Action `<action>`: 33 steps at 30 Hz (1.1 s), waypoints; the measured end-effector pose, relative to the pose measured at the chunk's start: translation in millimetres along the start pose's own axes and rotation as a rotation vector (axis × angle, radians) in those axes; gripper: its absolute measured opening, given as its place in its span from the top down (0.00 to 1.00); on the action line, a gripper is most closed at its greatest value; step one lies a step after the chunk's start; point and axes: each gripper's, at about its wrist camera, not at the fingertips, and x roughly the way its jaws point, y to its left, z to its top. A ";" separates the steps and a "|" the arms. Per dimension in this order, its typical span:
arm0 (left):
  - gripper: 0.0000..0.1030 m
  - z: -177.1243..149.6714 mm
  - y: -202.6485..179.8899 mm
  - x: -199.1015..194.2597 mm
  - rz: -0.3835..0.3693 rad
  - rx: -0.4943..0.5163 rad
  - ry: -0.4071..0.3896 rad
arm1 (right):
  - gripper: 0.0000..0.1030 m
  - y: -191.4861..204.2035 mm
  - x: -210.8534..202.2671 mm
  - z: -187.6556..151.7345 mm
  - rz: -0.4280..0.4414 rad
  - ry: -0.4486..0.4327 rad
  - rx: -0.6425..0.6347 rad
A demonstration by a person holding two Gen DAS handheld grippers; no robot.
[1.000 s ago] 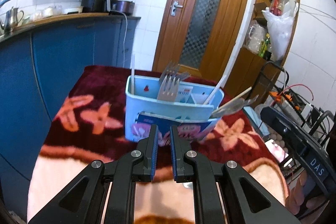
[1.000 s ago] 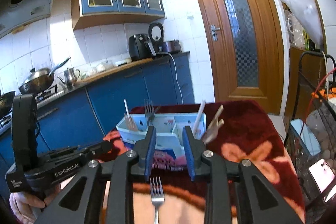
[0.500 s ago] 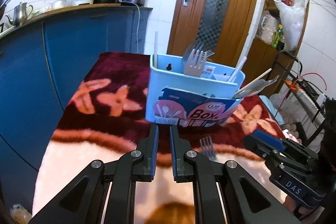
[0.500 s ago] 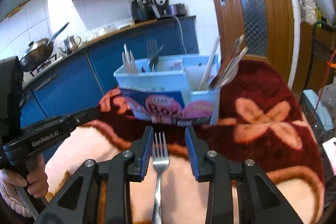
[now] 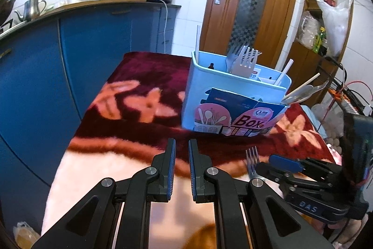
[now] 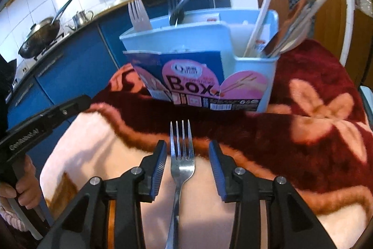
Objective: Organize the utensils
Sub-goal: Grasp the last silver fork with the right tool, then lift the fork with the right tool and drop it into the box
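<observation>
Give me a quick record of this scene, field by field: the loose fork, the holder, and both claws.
loose item: silver metal fork, flat on the floral blanket, tines toward the holder
holder: light blue plastic utensil box, upright, already holding forks
right claw: open, straddling the fork, not gripping
left claw: nearly closed, empty

"Box" in large dark letters on the pink and blue cardboard sleeve [image 6: 198, 83] wrapped on the front of the light blue utensil holder [image 6: 251, 71]; above it a white emblem with a "Q" and small characters too fine to read. Same "Box" and "Q" mark on the sleeve [image 5: 244, 118] in the left wrist view. A barcode and tiny print along the sleeve's lower edge, illegible. "DAS" in pale letters on the body of the right gripper [image 5: 258, 169]. "GenRobot.AI", blurred, on the black body of the left gripper [image 6: 79, 104].
</observation>
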 end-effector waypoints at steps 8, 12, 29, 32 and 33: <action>0.89 -1.2 1.1 3.9 -0.004 -0.008 0.007 | 0.61 -0.9 17.4 6.7 0.024 0.062 -0.033; 0.89 -1.5 1.6 3.7 -0.005 -0.011 0.007 | 0.76 -0.9 20.0 9.2 0.056 0.067 -0.037; 0.89 1.7 -8.0 -10.2 -0.017 0.007 -0.017 | 0.77 8.2 -45.7 -1.1 0.032 -0.158 -0.046; 0.89 2.1 -10.8 -13.0 -0.021 0.010 -0.023 | 0.77 9.8 -66.6 1.8 0.008 -0.245 -0.048; 0.89 2.0 -11.4 -13.9 -0.022 0.010 -0.025 | 0.77 10.9 -72.5 1.8 -0.002 -0.268 -0.049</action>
